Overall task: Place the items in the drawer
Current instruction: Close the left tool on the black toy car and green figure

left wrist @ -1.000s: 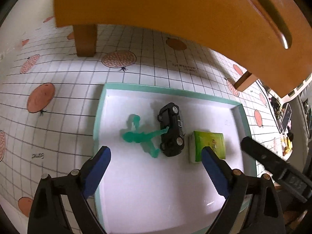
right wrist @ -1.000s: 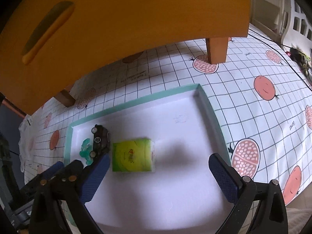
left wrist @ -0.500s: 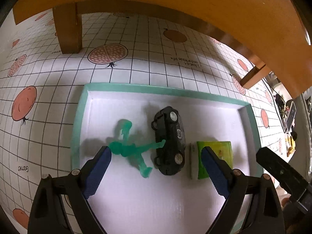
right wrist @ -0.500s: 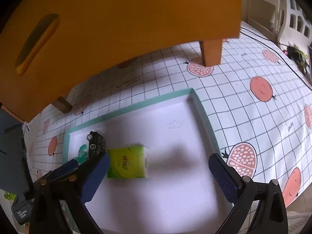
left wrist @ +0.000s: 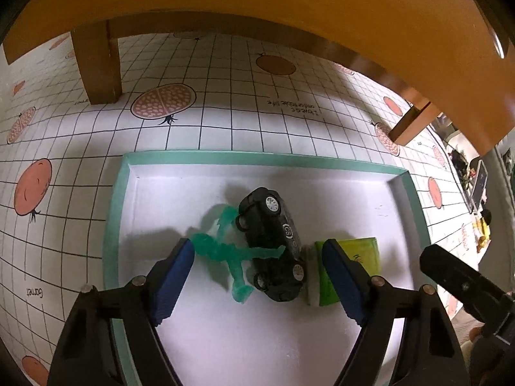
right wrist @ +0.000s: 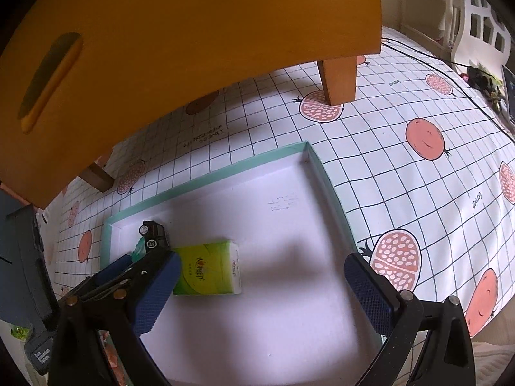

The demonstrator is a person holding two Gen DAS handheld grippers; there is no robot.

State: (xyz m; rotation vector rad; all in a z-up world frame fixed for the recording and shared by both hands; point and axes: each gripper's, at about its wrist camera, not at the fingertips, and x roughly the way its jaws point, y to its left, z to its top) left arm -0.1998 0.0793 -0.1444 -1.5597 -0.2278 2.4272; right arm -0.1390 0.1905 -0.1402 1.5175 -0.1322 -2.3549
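Three small things lie in the shallow white tray point(left wrist: 116, 212) with the mint-green rim: a translucent green figure point(left wrist: 231, 254), a black toy car point(left wrist: 273, 244) on its side touching that figure, and a green tissue pack point(right wrist: 207, 268) just beside the car. Most of the tray's floor toward its right rim is bare. The tray sits on a grid-patterned cloth point(right wrist: 402, 177) printed with pomegranates, and the orange wooden drawer cabinet point(right wrist: 193, 32) overhangs the far side on short legs. The left gripper point(left wrist: 257, 276) hangs low over the tray, its jaws closing with figure and car between the blue pads, not yet pressed. The right gripper point(right wrist: 259, 286) hovers spread wide, empty, its left pad just beside the tissue pack.
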